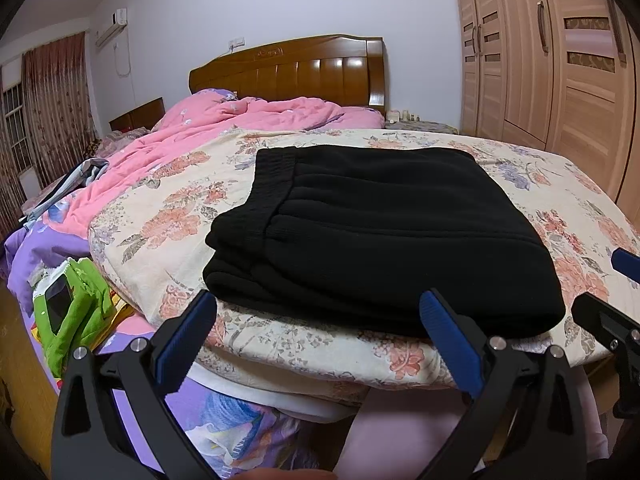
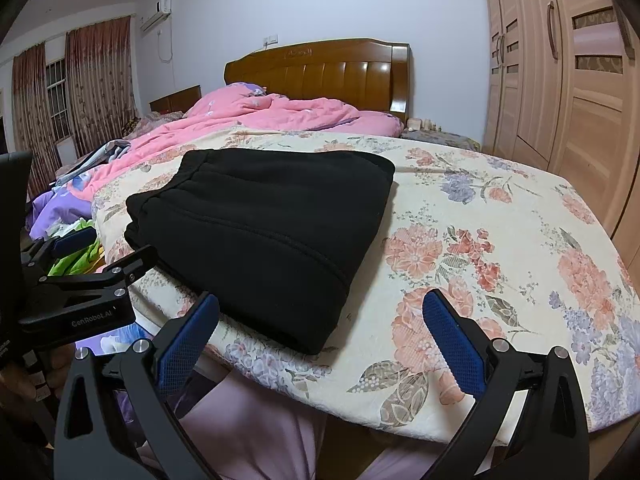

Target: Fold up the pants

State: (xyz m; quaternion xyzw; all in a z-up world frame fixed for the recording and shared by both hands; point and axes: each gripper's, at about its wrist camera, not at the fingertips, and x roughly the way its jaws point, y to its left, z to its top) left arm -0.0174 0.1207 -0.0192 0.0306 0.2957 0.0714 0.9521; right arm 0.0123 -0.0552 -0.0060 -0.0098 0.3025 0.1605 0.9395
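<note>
The black pants [image 1: 372, 232] lie folded into a thick rectangle in the middle of the left wrist view, on a floral sheet [image 1: 560, 200], with the waistband toward the upper left. The left gripper [image 1: 316, 312] stands at the bottom of the frame with its jaws spread wide and holding nothing, just at the pants' near edge. The right gripper [image 2: 320, 312], also wide open and empty, sits at the bottom of its own view near the fold's lower corner.

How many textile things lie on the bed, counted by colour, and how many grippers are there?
Black pants: 1
Pink quilt: 1
Floral cream blanket: 1
Grippers, jaws open: 2, left gripper and right gripper
Total: 5
</note>
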